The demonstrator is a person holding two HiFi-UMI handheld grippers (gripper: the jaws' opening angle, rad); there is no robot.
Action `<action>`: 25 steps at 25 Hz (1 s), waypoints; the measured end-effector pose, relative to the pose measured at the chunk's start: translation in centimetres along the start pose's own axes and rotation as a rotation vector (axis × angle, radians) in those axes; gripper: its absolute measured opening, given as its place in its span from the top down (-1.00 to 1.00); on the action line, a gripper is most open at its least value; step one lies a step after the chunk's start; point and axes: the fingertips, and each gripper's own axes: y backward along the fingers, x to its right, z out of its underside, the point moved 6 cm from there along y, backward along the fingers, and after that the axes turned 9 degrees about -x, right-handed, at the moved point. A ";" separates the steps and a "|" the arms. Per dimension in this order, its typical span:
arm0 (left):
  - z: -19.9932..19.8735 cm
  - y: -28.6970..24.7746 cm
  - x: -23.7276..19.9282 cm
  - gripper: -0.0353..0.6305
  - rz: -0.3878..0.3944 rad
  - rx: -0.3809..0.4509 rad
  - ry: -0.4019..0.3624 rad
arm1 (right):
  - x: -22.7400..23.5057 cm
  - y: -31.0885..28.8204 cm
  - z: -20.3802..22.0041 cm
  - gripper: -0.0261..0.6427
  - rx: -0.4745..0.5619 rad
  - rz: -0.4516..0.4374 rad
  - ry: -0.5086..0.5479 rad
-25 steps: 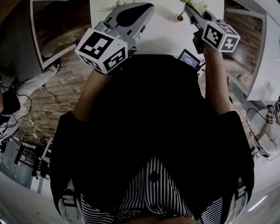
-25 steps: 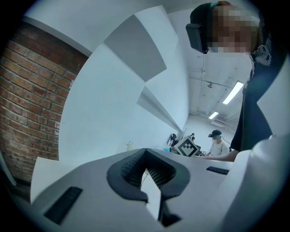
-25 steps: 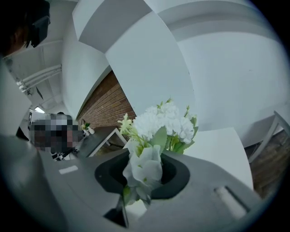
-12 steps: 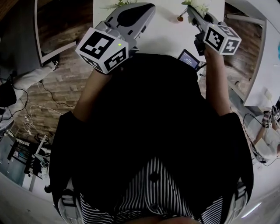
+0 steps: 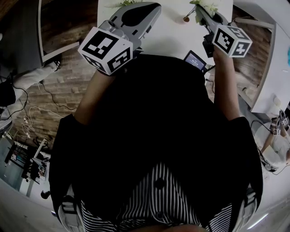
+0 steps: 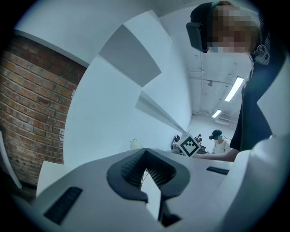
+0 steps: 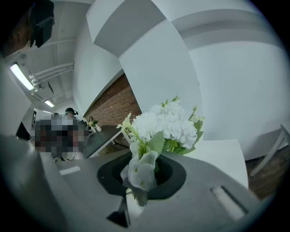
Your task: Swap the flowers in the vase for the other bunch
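Note:
In the head view my right gripper (image 5: 198,9) reaches over the white table (image 5: 167,36) with a bunch of white flowers (image 5: 205,6) at its tip. In the right gripper view the same white flowers (image 7: 165,124) with green leaves rise out of the right gripper (image 7: 141,183), which has just been closing and is shut on their stems. A small brown round vessel (image 5: 186,19), perhaps the vase, stands left of it. Some greenery (image 5: 127,2) shows at the table's far edge beside my left gripper (image 5: 154,6). The left gripper (image 6: 146,159) is shut with nothing between its pads.
A small device with a lit screen (image 5: 195,60) lies at the table's near edge. White chair or table frames (image 5: 54,50) stand on the wooden floor to the left, more white furniture (image 5: 263,90) to the right. Another person (image 6: 220,141) works at a distant table.
The head view has drifted slightly. Both grippers keep their places over the table, the right one still with the white flowers.

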 end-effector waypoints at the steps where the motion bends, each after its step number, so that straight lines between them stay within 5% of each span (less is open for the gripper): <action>1: 0.0 0.0 0.0 0.88 0.001 -0.001 -0.004 | -0.1 0.1 -0.1 0.80 0.003 0.000 0.004; 18: -0.4 -1.1 0.2 0.88 0.041 0.004 -0.021 | -3.4 4.9 -3.8 0.82 0.103 -0.022 0.096; 25: -1.2 -0.7 0.8 0.88 0.047 0.016 -0.022 | -5.2 5.3 -4.1 0.82 0.053 -0.081 0.154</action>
